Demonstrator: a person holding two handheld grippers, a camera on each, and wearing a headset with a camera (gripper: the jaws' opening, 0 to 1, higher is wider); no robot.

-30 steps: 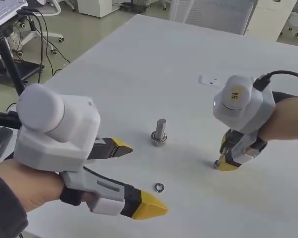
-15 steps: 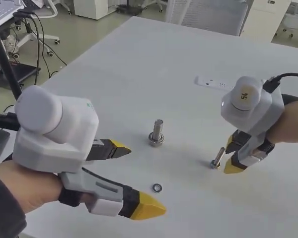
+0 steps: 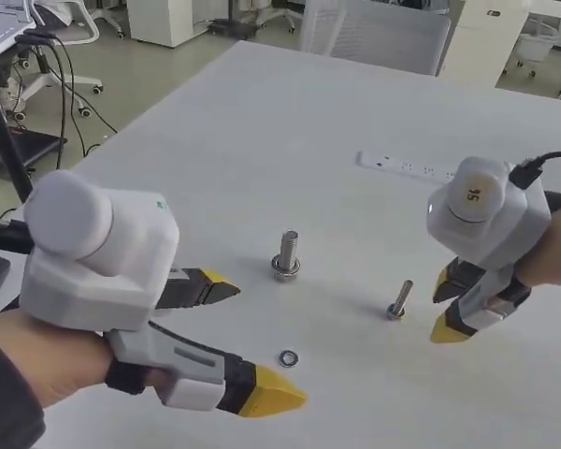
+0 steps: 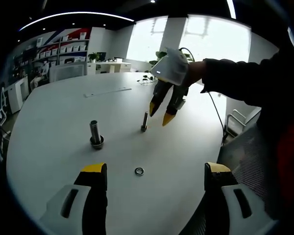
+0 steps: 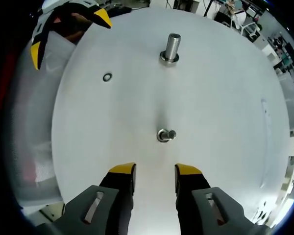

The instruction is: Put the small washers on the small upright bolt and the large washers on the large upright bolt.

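Observation:
The large bolt (image 3: 285, 257) stands upright mid-table with a washer around its base. To its right the small bolt (image 3: 398, 301) stands on its head, leaning slightly. My right gripper (image 3: 446, 307) hangs open just right of the small bolt, apart from it; the small bolt (image 5: 165, 134) lies ahead of its empty jaws. A small washer (image 3: 288, 358) lies flat on the table between the spread fingers of my left gripper (image 3: 252, 341), which is open and empty. In the left gripper view the washer (image 4: 139, 171) sits just ahead of the jaws, with the large bolt (image 4: 95, 135) beyond.
A white power strip (image 3: 407, 168) lies on the far part of the white table (image 3: 262, 140). A chair (image 3: 374, 33) stands past the far edge. The table's left edge drops to a floor with cables and a desk leg (image 3: 9, 122).
The right gripper has let go of the small bolt, which now stands free on the table, and has drawn back to the right. The left gripper has stayed put.

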